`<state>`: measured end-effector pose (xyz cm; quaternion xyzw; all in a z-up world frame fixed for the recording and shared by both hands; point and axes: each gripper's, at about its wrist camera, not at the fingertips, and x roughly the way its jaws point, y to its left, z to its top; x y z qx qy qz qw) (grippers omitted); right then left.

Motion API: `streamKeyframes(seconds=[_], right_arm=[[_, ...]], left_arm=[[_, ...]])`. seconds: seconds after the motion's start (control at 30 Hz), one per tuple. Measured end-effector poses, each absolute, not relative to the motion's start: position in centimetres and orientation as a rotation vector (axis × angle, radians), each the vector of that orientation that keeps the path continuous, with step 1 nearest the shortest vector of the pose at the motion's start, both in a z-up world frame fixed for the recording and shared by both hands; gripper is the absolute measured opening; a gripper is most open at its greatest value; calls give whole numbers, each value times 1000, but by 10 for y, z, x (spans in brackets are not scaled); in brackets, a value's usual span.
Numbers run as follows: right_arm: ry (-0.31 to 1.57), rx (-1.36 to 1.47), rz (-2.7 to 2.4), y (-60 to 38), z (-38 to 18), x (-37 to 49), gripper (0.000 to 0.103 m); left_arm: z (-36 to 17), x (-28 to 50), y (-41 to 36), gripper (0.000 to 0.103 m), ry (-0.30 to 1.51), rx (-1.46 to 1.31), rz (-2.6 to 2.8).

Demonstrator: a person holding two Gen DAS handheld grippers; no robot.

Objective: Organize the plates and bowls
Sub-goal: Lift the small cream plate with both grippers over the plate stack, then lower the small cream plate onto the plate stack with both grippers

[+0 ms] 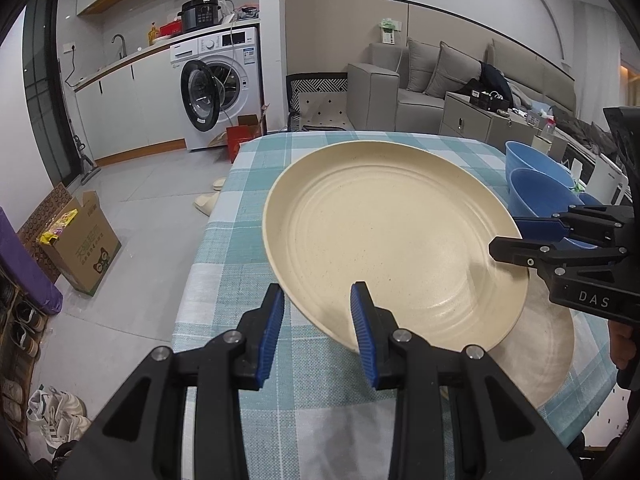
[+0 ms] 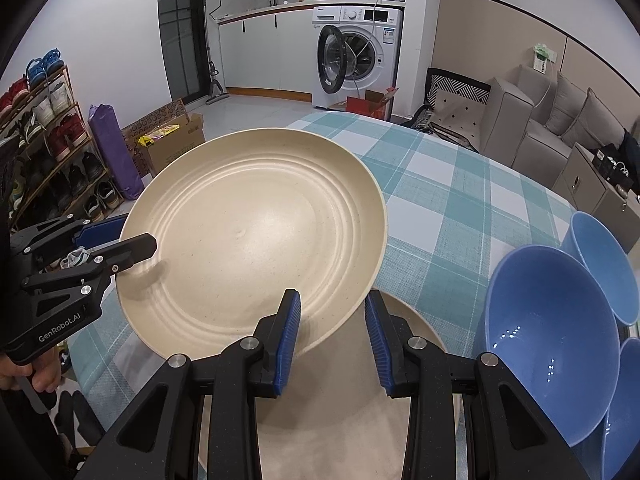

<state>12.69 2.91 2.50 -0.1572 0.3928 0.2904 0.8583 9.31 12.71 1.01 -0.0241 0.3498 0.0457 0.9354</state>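
Observation:
A cream plate [image 1: 384, 240] [image 2: 256, 232] hangs tilted above the table, held at two sides of its rim. My left gripper [image 1: 319, 320] [image 2: 136, 236] is shut on its near-left rim, one finger above and one beneath. My right gripper [image 2: 332, 320] [image 1: 504, 236] is shut on the opposite rim in the same way. Directly below lies a second cream plate [image 1: 552, 344] [image 2: 340, 420] on the checked tablecloth [image 1: 248, 208] [image 2: 440, 184]. Blue bowls [image 1: 536, 184] [image 2: 552, 320] stand grouped to the right of the plates, close to the right gripper.
The table's left edge drops to a tiled floor with a cardboard box [image 1: 80, 240] and a shoe rack [image 2: 52, 140]. A washing machine [image 1: 216, 84] with its door open stands behind, and a grey sofa [image 1: 440, 76] beyond the far edge.

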Motion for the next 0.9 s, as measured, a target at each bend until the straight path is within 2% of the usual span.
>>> streamKeyframes(seconds=[0.9], right_arm=[[841, -295, 578, -14, 27, 106, 34]], left_arm=[[14, 87, 95, 33, 730, 25, 18]])
